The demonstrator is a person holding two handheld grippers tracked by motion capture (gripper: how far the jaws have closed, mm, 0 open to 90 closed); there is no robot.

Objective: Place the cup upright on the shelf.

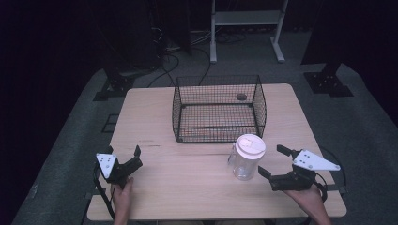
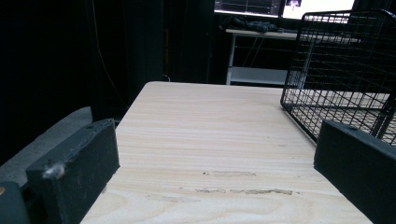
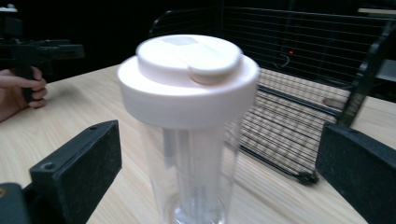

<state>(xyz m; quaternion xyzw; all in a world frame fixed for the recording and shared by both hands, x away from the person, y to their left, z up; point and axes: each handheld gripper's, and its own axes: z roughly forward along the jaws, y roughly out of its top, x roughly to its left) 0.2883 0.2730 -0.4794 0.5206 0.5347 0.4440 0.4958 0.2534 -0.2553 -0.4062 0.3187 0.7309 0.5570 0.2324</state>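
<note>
A clear plastic pitcher (image 1: 246, 161) with a white lid (image 1: 250, 145) stands upright on the wooden table (image 1: 187, 173), just in front of a black wire basket (image 1: 218, 108). My right gripper (image 1: 274, 162) is open at the pitcher's right, jaws spread, a short gap from it. In the right gripper view the pitcher (image 3: 194, 154) stands between the two black jaws, close ahead, and its lid (image 3: 187, 74) is at jaw-top height. My left gripper (image 1: 125, 155) is open near the table's front left, with nothing between its jaws. In the left gripper view bare table (image 2: 210, 140) lies ahead.
The wire basket (image 2: 341, 70) is empty and sits at the table's middle back. A dark round mark (image 1: 241, 97) is on the table behind it. Stands, cables and a white frame (image 1: 246, 28) crowd the dark floor beyond the table.
</note>
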